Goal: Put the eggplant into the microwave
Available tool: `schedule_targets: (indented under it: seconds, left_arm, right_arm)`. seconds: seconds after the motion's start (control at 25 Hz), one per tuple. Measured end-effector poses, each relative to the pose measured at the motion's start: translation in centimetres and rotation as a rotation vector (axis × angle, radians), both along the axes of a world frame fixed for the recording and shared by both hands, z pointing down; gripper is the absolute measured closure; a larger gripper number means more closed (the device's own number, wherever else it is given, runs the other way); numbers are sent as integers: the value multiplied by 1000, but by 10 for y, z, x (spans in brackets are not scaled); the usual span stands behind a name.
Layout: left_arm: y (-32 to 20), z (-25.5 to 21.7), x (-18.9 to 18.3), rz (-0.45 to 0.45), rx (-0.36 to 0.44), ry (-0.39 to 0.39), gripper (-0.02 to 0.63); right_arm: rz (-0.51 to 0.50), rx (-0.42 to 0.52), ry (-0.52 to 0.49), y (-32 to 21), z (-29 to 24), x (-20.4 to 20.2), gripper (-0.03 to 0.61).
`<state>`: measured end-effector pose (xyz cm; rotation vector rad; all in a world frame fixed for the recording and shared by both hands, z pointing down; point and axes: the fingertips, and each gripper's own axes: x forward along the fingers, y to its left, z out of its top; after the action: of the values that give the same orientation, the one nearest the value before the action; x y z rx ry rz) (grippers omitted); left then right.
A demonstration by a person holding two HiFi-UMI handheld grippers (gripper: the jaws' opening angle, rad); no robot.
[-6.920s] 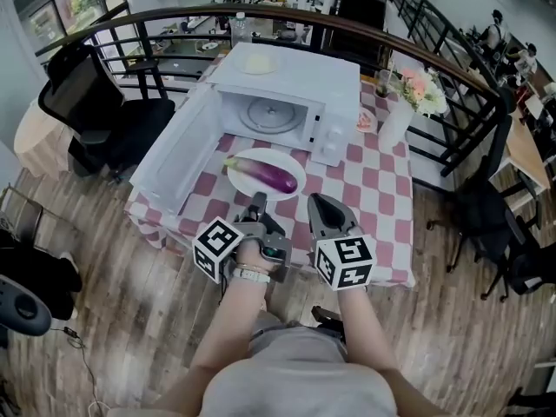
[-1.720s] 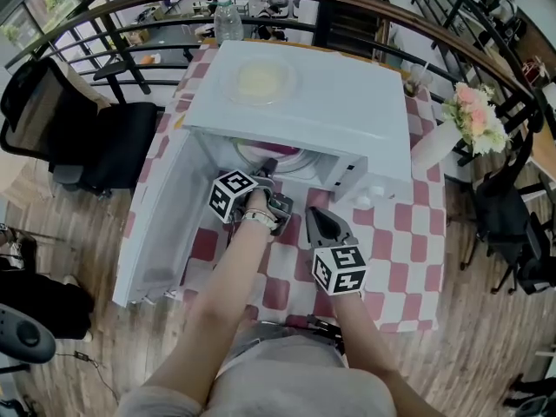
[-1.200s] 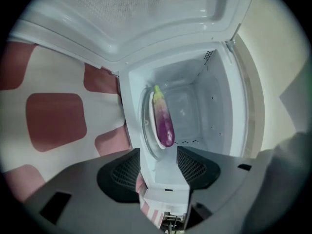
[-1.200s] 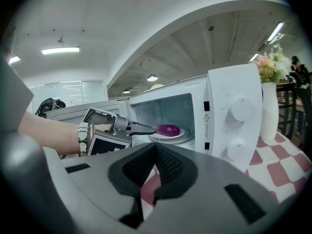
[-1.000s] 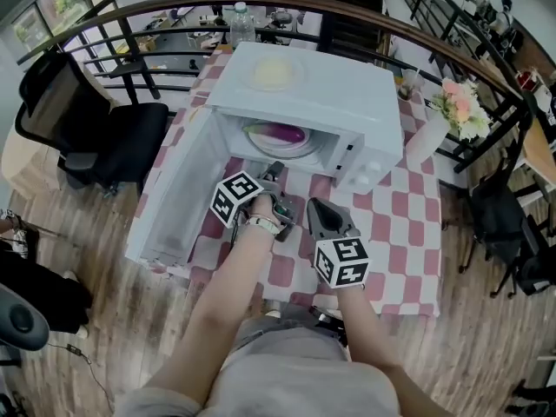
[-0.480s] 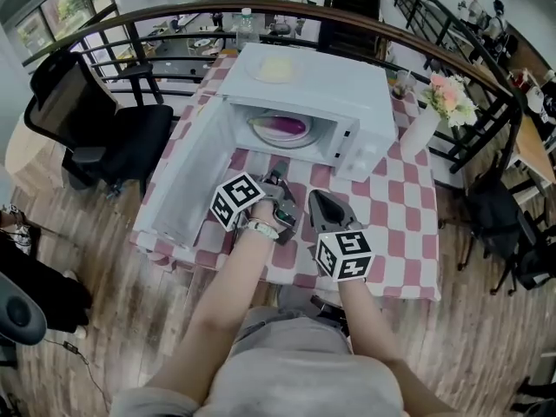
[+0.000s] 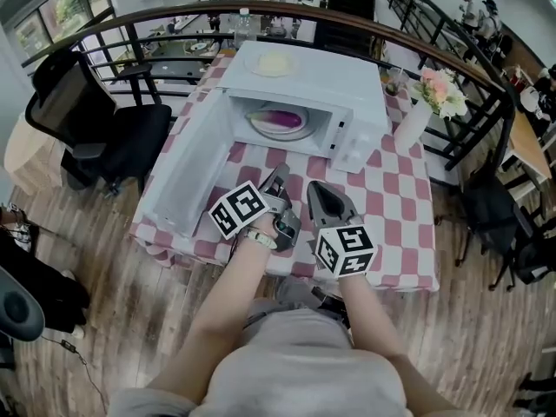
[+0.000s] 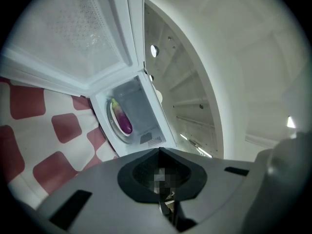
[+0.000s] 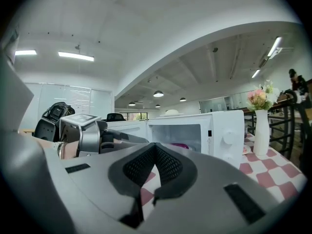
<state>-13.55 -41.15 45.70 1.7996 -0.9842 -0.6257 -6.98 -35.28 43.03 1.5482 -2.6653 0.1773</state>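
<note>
- Right, the long purple eggplant [image 7: 282, 117] lies on a round white plate [image 7: 292, 133] inside the boxy white microwave [image 7: 334, 76], at the far side.
- Left gripper [image 7: 280, 177] and right gripper [image 7: 316, 189] hover near, both tongs pressed together, empty.
- Placing looks done; next, likely, swing the open white door [image 7: 187, 172] on the left closed.

The microwave [image 7: 347, 85] stands at the far side of the checked counter [image 7: 391, 207], its door [image 7: 187, 176] swung wide open to the left. Inside, the eggplant [image 7: 285, 118] lies on a plate [image 7: 261, 129]. The left claw [image 7: 280, 175] and right claw [image 7: 314, 189] hang side by side over the counter's near part, pointing toward the microwave. A vase [image 7: 412, 127] stands just right of the microwave.
</note>
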Motion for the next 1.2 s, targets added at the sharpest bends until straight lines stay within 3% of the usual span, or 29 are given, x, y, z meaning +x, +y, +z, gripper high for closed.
schedule_targets:
  seconds: [0.08, 0.24, 0.44, 0.68, 0.8, 1.2]
  left_arm:
    - [5, -3, 2, 2, 46, -37, 612]
    - [18, -16, 7, 11, 191, -202, 612]
    - [36, -18, 17, 37, 272, -311, 612]
    - [58, -13, 30, 93, 449, -693, 612]
    - [62, -13, 31, 96, 480, -745, 612]
    - [69, -19, 26, 82, 543, -812, 612]
  right_arm:
    - [-2, 6, 9, 2, -2, 2, 555]
    - [-5, 19, 22, 7, -6, 4, 555]
    - [8, 18, 24, 13, -3, 10, 555]
    - [22, 18, 25, 20, 6, 13, 555]
    - [15, 23, 27, 24, 8, 12, 555]
    - [16, 26, 30, 29, 10, 10, 555]
